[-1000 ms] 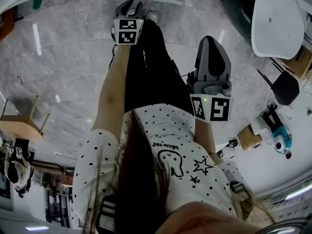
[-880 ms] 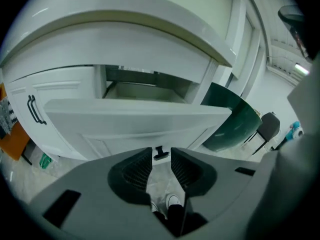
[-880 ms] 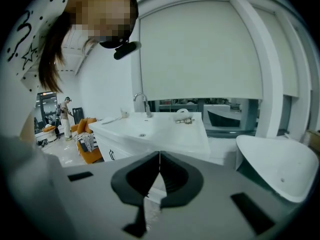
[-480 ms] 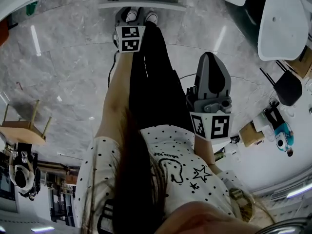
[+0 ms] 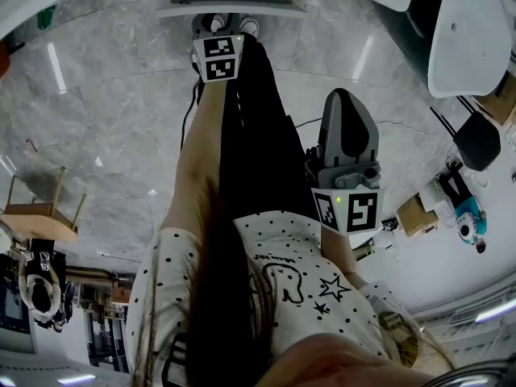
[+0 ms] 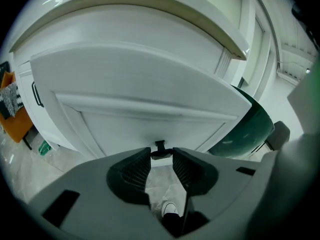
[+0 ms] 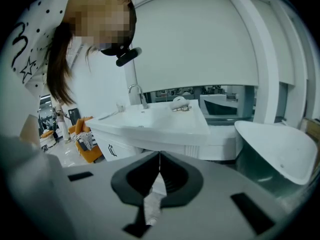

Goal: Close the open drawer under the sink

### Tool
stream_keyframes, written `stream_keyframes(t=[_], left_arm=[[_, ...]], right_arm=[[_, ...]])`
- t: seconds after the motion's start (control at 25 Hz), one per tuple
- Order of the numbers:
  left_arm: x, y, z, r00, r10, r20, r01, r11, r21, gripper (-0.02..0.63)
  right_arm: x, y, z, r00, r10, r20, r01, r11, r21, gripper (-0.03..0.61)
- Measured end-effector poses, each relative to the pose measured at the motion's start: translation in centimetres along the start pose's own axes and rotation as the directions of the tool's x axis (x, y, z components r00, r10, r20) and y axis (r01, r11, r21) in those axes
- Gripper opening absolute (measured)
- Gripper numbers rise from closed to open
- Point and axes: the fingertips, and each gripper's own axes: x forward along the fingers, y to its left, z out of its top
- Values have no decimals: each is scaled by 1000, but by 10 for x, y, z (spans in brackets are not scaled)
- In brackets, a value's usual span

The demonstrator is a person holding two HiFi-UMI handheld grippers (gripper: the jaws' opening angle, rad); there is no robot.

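Grey marble floor [image 5: 113, 103], 1 wooden stool [image 5: 36, 214]

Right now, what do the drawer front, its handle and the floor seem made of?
Drawer front: probably painted wood board, smooth satin white, framed panel.
Handle: likely metal, thin, matte black.
Floor: polished grey stone or stone-look tile; veins, joints, reflected lights.

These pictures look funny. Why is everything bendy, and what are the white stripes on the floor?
Head view: lamp glare streaks the shiny floor. Left gripper view: the wide lens bulges the drawer front, corners dark.
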Motion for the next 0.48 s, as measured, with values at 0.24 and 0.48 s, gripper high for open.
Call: stream_keyframes(t=[0.24, 0.48], left_arm=[[-1, -1, 2, 1000, 3, 3, -3, 1000, -19, 135], [-3, 0, 2, 1000, 3, 11, -3, 999, -39, 135]], right_arm=[[2, -4, -3, 1000, -7, -10, 7, 1000, 6, 14], [4, -7, -8, 1000, -13, -25, 13, 1000, 11, 14]])
